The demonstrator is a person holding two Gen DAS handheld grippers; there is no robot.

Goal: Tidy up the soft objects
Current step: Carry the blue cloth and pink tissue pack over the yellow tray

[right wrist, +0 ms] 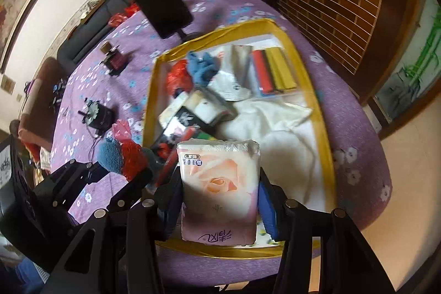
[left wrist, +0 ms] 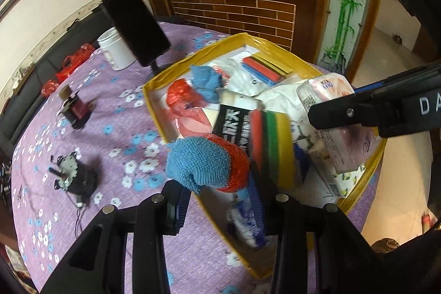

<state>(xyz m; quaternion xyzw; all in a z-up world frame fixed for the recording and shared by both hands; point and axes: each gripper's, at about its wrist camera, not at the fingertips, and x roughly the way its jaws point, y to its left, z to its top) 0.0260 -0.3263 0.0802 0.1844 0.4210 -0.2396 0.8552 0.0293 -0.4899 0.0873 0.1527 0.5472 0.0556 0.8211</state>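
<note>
Purple tablecloth [left wrist: 82, 106] with white-and-blue flowers; yellow-rimmed tray [left wrist: 154, 90]; rose-printed pink tissue pack [right wrist: 220, 183].

The near right of the yellow-rimmed tray [right wrist: 321, 112] gives me the most room: only flat white cloth [right wrist: 275, 134] lies there. Its left half is crowded with a red bag [right wrist: 179, 76], blue cloth [right wrist: 202, 66] and sponge packs [right wrist: 273, 69]. Beyond it a black screen [right wrist: 158, 0] stands; small motors [left wrist: 78, 178], I think, dot the surface [left wrist: 115, 106].

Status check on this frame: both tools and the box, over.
Left tool shut on blue cloth. Right tool shut on tissue pack. Both over yellow box; box crowded, white towel patch free.
</note>
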